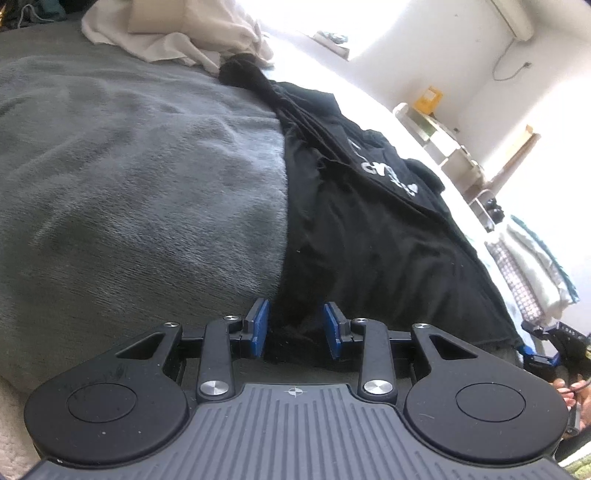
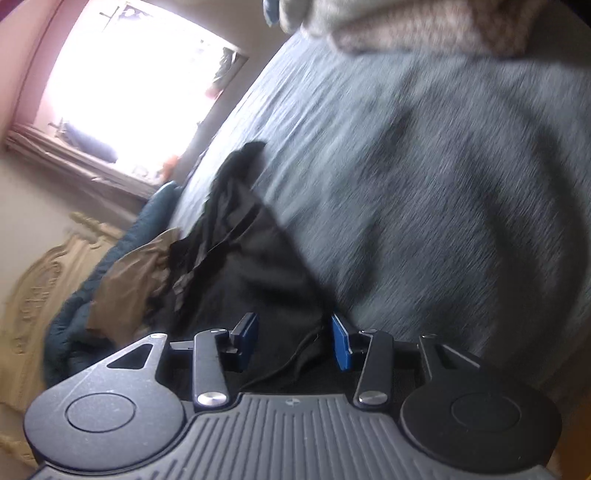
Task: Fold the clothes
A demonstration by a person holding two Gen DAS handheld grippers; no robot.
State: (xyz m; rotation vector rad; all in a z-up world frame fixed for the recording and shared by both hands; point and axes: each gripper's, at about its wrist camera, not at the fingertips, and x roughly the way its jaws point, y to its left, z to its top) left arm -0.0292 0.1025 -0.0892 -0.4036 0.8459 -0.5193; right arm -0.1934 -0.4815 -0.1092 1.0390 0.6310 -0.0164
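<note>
On the bed (image 1: 129, 184), we bring both claws to the black shirt (image 1: 369, 240). Left claw (image 1: 295, 328) and right claw (image 2: 294, 341) stand released around its hem; we should pinch both corners evenly, pulling toward six o'clock.

A bed covered by a grey fleece blanket (image 1: 140, 177) carries everything. A black garment with white lettering (image 1: 369, 229) lies spread directly on the blanket, along its right-hand edge in the left wrist view. Beyond the garment's far, bunched end, a heap of cream-coloured cloth (image 1: 177, 33) rests on the same blanket, just touching that dark tip.
</note>
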